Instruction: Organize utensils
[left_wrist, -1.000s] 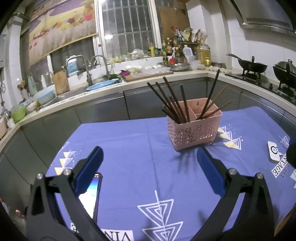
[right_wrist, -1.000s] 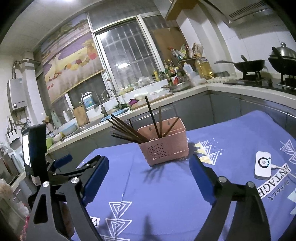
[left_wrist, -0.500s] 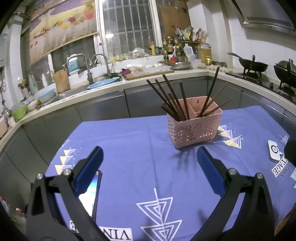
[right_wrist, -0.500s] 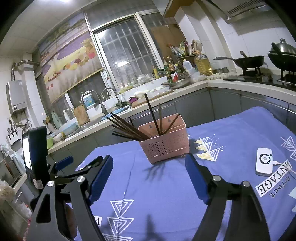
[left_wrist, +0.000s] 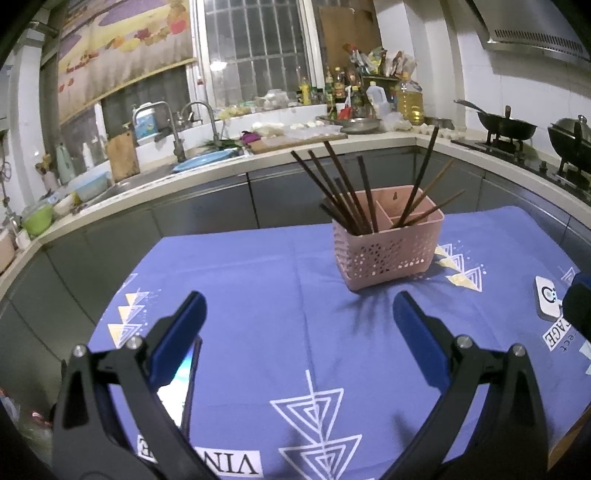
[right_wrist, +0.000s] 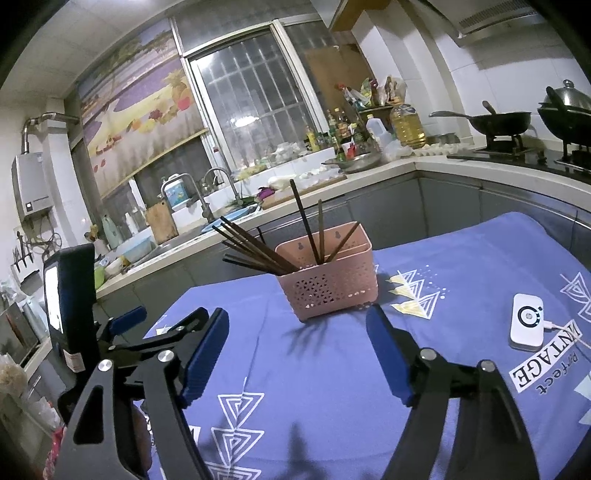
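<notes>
A pink perforated utensil basket (left_wrist: 388, 247) stands on the blue tablecloth (left_wrist: 258, 295); it also shows in the right wrist view (right_wrist: 332, 284). It has two compartments. Several dark chopsticks (left_wrist: 332, 188) lean in its left compartment and a few chopsticks (left_wrist: 424, 192) in its right one. My left gripper (left_wrist: 299, 321) is open and empty, above the cloth, short of the basket. My right gripper (right_wrist: 299, 339) is open and empty, also short of the basket. The left gripper's body (right_wrist: 122, 325) shows at the left of the right wrist view.
A phone (left_wrist: 181, 387) lies on the cloth under my left finger. A white device with a cable (right_wrist: 528, 325) lies at the right. A kitchen counter with sink (left_wrist: 192, 162) and stove with pans (left_wrist: 506, 129) runs behind the table.
The right gripper's jaws have narrowed a little and it has shifted slightly toward the basket. The left gripper has barely moved.
</notes>
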